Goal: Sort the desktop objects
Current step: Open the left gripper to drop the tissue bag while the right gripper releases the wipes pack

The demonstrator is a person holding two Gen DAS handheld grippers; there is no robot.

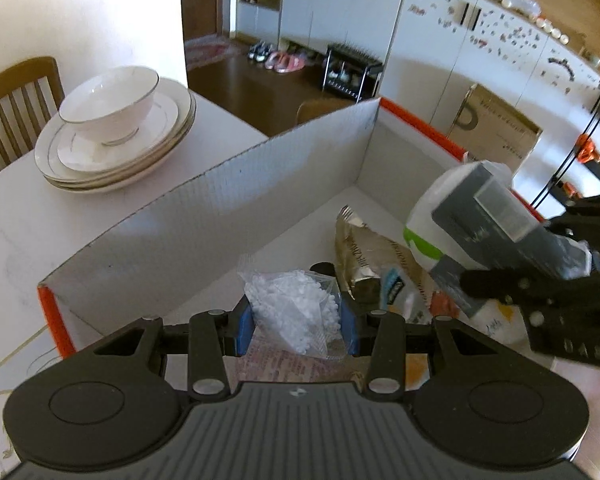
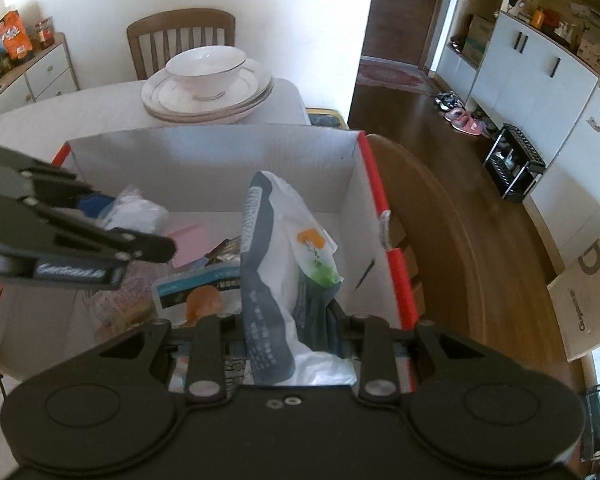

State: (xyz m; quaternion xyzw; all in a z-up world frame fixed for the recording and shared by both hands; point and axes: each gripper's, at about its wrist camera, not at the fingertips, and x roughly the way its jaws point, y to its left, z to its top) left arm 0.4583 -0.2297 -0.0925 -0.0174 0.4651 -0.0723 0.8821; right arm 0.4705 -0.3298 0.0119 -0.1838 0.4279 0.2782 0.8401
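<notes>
crinkly clear pellet bag [image 1: 296, 312] over corrugated box [image 1: 220, 200].

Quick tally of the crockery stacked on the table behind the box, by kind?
Bowl: 1, on top of the stack
Plates: at least 3 rims visible; exact count unclear
Total: at least 4 pieces, on the table beyond the cardboard box

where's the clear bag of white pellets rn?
Clear bag of white pellets: clamped in the left tongs over the cardboard box, left of the gold foil pouch.
</notes>
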